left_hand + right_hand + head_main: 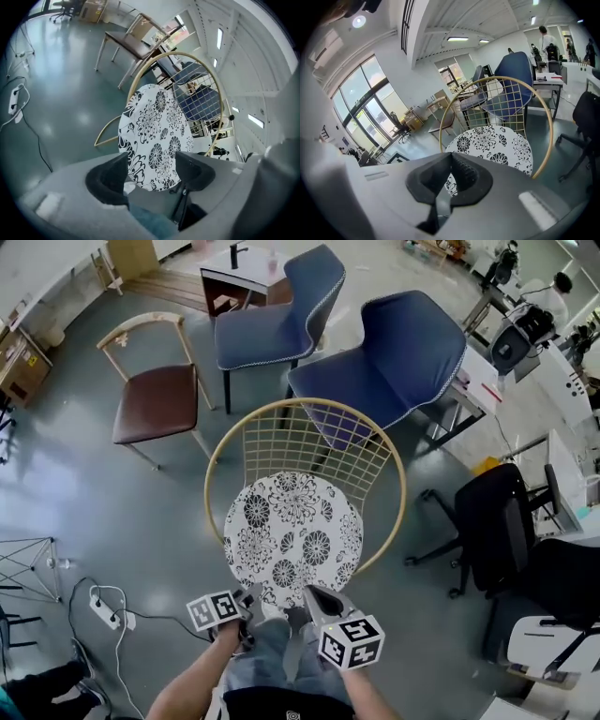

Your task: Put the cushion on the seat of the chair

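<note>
A round white cushion (292, 538) with black flower print lies flat on the seat of the gold wire chair (210, 470). In the left gripper view the cushion (154, 136) fills the middle, and in the right gripper view the same cushion (492, 145) lies inside the chair's gold hoop (548, 117). My left gripper (250, 600) is at the cushion's near edge and stands open (150, 166); the cushion's edge shows between the jaws, clear of the pads. My right gripper (319, 599) hovers beside it, shut (452, 161) with nothing held.
Behind the wire chair stand two blue upholstered chairs (394, 362) (272, 315) and a brown wooden chair (157, 399) at back left. Black office chairs (497, 521) crowd the right. A power strip with cables (103, 610) lies on the floor at left. My knees (272, 652) are just below the grippers.
</note>
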